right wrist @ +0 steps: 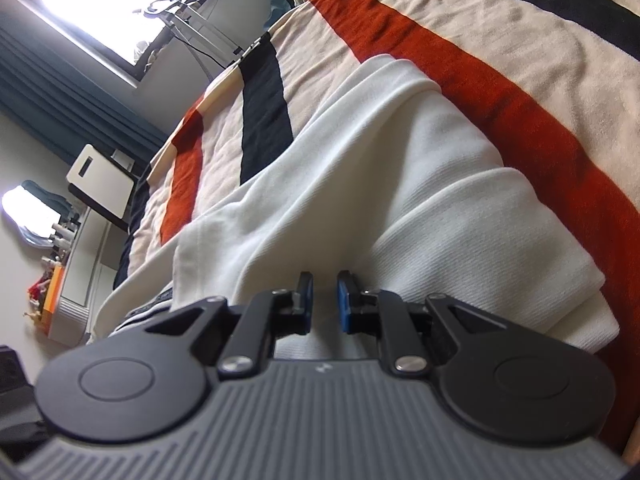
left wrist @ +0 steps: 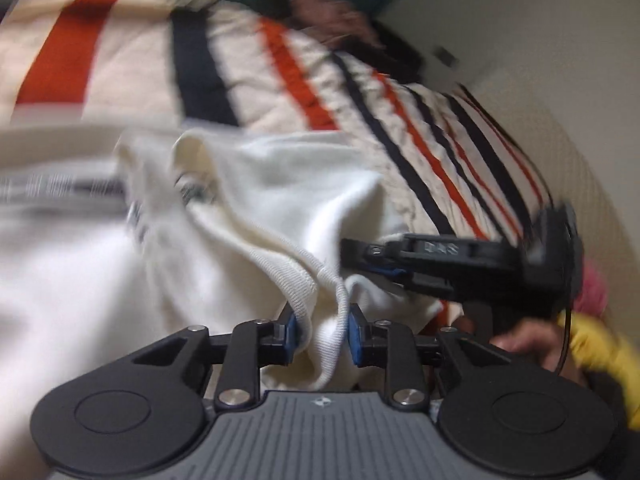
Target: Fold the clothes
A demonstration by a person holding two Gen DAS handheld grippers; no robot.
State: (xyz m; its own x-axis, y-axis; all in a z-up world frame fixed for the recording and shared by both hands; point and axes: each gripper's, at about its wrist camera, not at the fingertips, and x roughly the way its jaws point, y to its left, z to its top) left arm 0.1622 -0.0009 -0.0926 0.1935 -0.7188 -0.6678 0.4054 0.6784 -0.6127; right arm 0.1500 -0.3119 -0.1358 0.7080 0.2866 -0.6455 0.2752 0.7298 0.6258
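My left gripper (left wrist: 322,330) has a bunched fold of the white garment (left wrist: 280,200) between its blue pads (left wrist: 291,334), the ribbed hem (left wrist: 304,280) running down into the gap. The cloth fills the space and touches both pads, so I read these jaws as clenched on the ribbed edge. This view is blurred, so finer detail of the grip escapes me.

The garment lies spread on the bed, over a cream bedspread (left wrist: 132,76) with orange and dark navy stripes. Some grey printed marks show on the cloth to the left, too smeared to read.

My right gripper (left wrist: 360,258) shows in the left wrist view, coming in from the right edge, its fingers lying on the same white cloth just beside my left jaws. A hand (left wrist: 524,340) with a yellow sleeve (left wrist: 596,344) holds it.

In the right wrist view, the right gripper (right wrist: 325,300) sits low on the white garment (right wrist: 380,168), its pads close together with only a narrow gap between them. White cloth lies under and beyond the tips, but I cannot tell whether a layer is pinched between them.

Beyond the bed's edge in that view stand a bright window (right wrist: 100,4), teal curtains (right wrist: 68,108) and a white cabinet (right wrist: 100,188).
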